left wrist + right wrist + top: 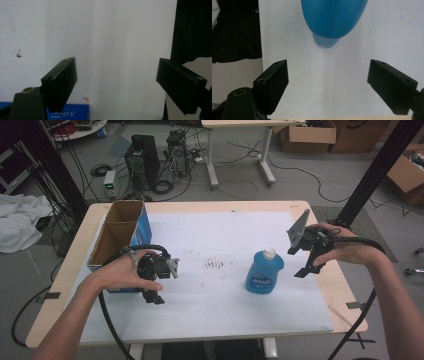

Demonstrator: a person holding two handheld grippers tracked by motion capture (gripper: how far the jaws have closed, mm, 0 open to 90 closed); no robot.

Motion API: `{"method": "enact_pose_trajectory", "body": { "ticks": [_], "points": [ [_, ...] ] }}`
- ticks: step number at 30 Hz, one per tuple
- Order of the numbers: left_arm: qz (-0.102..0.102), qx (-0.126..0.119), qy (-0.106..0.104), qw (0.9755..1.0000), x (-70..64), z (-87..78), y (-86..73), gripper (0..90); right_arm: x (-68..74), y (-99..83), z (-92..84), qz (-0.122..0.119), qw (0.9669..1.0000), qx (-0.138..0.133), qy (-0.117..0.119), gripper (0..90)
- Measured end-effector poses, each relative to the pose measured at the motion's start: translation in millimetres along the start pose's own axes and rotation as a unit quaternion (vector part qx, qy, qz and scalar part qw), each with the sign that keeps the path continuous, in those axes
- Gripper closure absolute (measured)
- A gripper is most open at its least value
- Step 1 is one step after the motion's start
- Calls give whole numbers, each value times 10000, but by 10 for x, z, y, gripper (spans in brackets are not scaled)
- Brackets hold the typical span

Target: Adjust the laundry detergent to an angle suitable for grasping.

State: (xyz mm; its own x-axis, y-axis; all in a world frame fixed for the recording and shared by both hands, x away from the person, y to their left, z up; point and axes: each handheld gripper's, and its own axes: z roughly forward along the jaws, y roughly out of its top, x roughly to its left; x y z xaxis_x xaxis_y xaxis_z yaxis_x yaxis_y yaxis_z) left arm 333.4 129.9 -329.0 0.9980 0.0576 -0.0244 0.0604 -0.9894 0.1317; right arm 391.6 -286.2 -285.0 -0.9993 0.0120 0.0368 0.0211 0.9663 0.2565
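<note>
While the blue bottle (pixel 264 273) stands upright mid-table in the high view, the right gripper (pixel 311 261) hangs just beside it and the left gripper (pixel 154 285) near the cardboard box (pixel 118 231) — both released. Left gripper view: jaws wide, empty. Right gripper view: bottle (pixel 333 17) ahead — likely smooth, slippery plastic; best grasped across its body.

I see an open cardboard box (pixel 120 232) at the table's (pixel 210 207) left edge, on a white mat (pixel 210 305) smudged dark (pixel 216 265) at its middle.
</note>
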Motion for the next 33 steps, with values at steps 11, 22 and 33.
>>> {"method": "enact_pose_trajectory", "body": {
  "ticks": [11,22,33],
  "points": [
    [-19,-36,-13,10000,6,7,0,176,3,-9,-1,11,10000,14,-3,180],
    [-51,10,14,10000,8,9,-2,177,-2,-23,15,43,10000,59,-35,180],
    [-120,12,34,9999,3,-4,-30,177,-15,-14,22,31,10000,58,-54,181]
  ]
}}
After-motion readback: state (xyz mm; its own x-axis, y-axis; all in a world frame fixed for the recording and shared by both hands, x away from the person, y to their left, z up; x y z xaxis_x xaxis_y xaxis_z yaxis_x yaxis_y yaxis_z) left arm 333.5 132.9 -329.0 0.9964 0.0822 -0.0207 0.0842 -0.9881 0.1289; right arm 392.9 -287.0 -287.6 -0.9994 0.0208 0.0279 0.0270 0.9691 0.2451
